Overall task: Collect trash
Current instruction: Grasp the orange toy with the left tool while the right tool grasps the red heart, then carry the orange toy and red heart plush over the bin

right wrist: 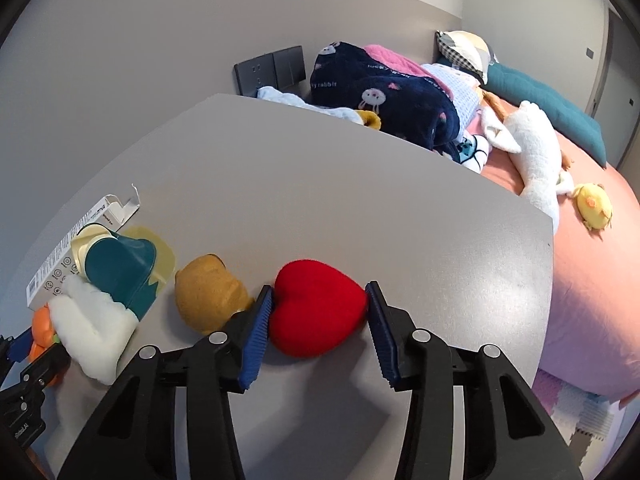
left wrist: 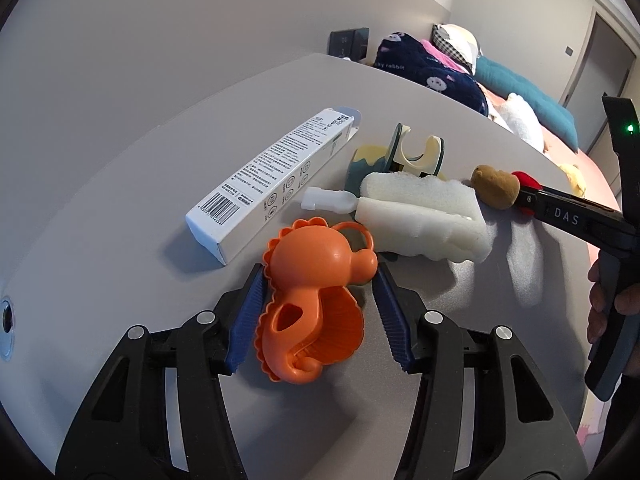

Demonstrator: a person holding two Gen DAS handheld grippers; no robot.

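- Grey table (right wrist: 304, 200) with a rounded edge, set against a pale grey wall (left wrist: 180, 32); dark wall switches (right wrist: 272, 68) just behind the far edge.
- Beside the table, a bed (right wrist: 592, 280) in a pink sheet, piled with a navy rabbit blanket (right wrist: 380, 92), a teal cushion (right wrist: 548, 100) and a white plush (right wrist: 536, 148).
- Left gripper (left wrist: 320, 284) spread wide around an orange plastic toy (left wrist: 316, 300), blue pads either side, contact unclear.
- Right gripper (right wrist: 320, 308) pressed on both sides of a red plush heart (right wrist: 316, 312) resting on the table.
- Nearby: white carton (left wrist: 272, 180), white foam piece (left wrist: 424, 216), brown plush (right wrist: 208, 300).
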